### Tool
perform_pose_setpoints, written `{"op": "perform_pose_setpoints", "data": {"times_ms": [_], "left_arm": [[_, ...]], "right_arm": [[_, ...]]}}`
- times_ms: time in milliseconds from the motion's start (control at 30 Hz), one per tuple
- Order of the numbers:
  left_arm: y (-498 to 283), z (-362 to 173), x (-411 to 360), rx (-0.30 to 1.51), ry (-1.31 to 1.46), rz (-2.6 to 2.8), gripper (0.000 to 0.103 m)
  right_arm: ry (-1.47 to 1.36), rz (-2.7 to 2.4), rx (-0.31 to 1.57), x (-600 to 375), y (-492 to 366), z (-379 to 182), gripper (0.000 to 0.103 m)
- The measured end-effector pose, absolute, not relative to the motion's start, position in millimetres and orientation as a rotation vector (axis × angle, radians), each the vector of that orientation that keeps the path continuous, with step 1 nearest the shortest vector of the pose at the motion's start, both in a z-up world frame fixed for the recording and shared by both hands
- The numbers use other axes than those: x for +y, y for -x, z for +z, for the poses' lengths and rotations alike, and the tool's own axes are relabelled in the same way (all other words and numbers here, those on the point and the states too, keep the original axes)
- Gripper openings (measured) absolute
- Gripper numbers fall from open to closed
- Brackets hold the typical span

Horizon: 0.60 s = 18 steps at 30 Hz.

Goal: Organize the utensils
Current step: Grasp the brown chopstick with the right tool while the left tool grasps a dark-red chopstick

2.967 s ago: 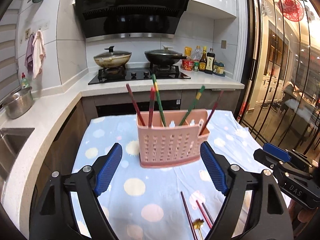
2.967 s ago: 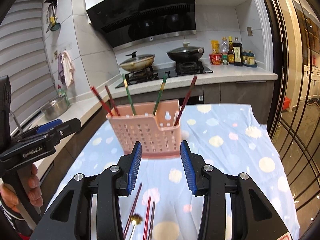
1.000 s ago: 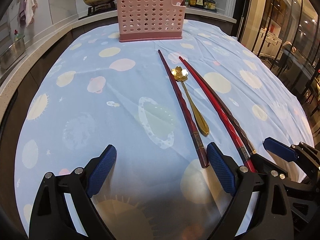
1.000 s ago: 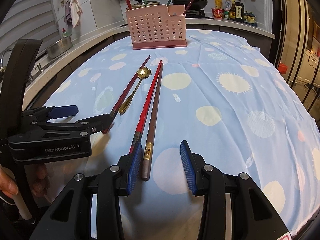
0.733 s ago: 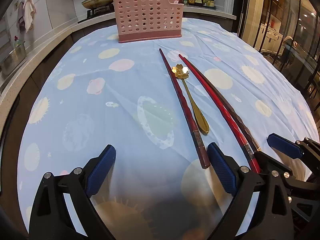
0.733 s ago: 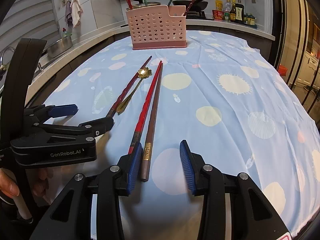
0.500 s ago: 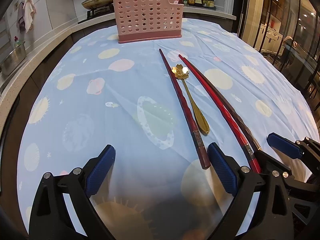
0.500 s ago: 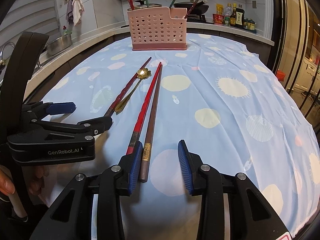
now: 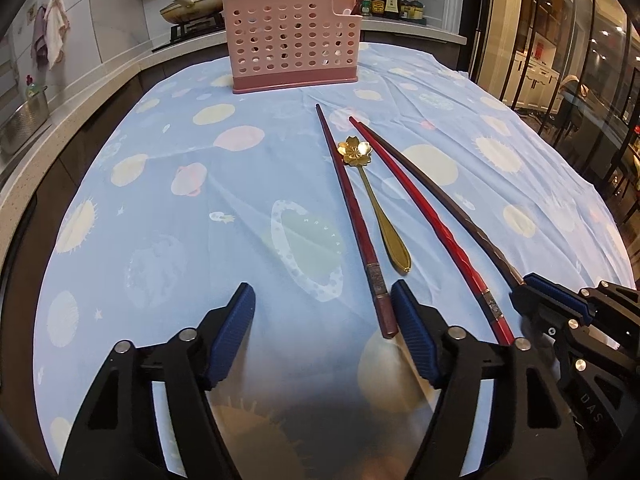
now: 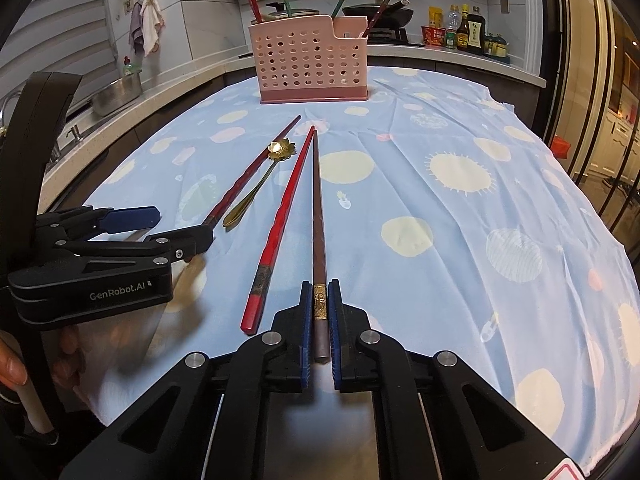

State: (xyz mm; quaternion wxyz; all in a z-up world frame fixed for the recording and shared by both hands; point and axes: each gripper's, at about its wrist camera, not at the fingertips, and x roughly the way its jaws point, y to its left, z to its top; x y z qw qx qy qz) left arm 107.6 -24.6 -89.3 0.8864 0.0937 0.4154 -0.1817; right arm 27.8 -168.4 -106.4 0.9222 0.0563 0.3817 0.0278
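The right gripper point(image 10: 320, 308) has just closed — half a second ago its pads stood apart around the butt of the brown chopstick point(image 10: 318, 216), and now they pinch it from both sides, just behind its gold band. The chopstick itself has not moved: it lies flat on the blue patterned tablecloth point(image 10: 460, 184), tip pointing toward the pink utensil caddy point(image 10: 312, 66) at the far end of the table. So the grasp looks made but the lift not yet begun.

The left gripper point(image 9: 324, 336) is unchanged — fingers spread wide, hovering low over the cloth, its right pad just beside the butt of the dark red chopstick point(image 9: 352, 216). Between that one and the bright red chopstick point(image 9: 432, 224) lies the gold flower-handled spoon point(image 9: 376, 200), untouched.

Several chopsticks already stand in the caddy; four utensils remain on the cloth. The next move probably calls for raising the brown chopstick's butt end without dragging its tip across the bright red one, which lies touching or nearly touching it near the tips.
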Motion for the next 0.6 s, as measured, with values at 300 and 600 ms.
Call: {"op": "perform_pose_setpoints", "data": {"times_ms": [300,600], "left_arm": [[-110.4,-84.8,-27.7,0.895,-0.144,-0.468,0.009],[-110.2,-80.1,-28.1,0.891,-0.134,-0.472,0.008]], "right_arm": [[-0.131,0.066,0.788,-169.7,-28.6,-105.6,0.007],[-0.15,0.071,0.784,-173.8,-30.2,-101.2,0.007]]}}
